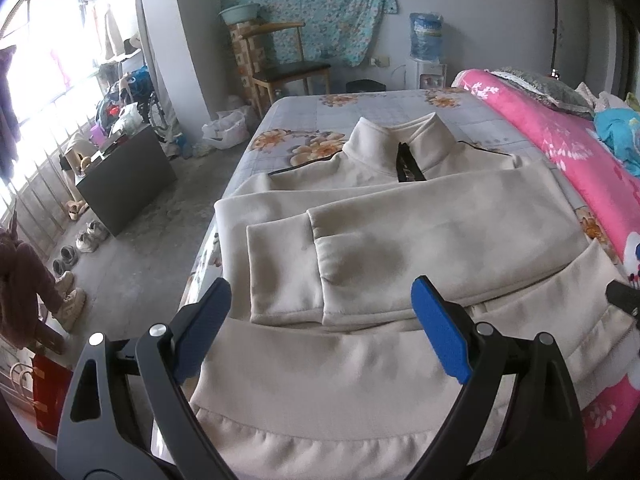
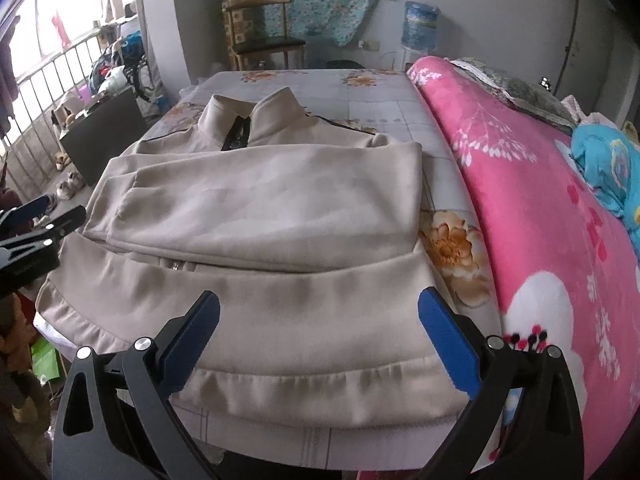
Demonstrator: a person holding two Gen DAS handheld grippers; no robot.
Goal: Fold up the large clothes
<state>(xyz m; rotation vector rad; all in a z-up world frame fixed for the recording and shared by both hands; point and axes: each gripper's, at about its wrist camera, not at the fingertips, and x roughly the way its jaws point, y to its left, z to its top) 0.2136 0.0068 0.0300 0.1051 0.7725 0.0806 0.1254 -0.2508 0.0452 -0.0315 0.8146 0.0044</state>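
A: Beige fleece, thick and matte. The jacket (image 1: 360, 216) lies flat on the bed (image 1: 304, 112), stand-up collar at twelve o'clock, hem at six, nearest both cameras. Both sleeves are already crossed over the chest, cuffs (image 1: 288, 272) lying side by side toward nine o'clock.

B: And the tools?

A: The left gripper (image 1: 320, 320) hangs released over the hem's left part, blue pads spread wide, holding nothing. The right gripper (image 2: 320, 332) is the same, spread above the hem (image 2: 320, 384) on its side and grasping nothing.

B: What could spoil the next fold?

A: I judge three risks. The hem is a gathered, ribbed band, thicker than the body, so a shallow pinch may catch only the top layer and leave the back panel behind. The sleeves rest loose, so lifting the hem fast toward twelve o'clock could drag the cuffs out of line. And the hem sits near the mattress edge at six o'clock, with the left side near the bed's edge at nine; an uneven lift could let that corner slide off.

B: Anything nearby to snag?

A: The pink quilt (image 2: 540, 208) lies just beside the jacket at three o'clock; a wide swing of the right gripper could brush it.
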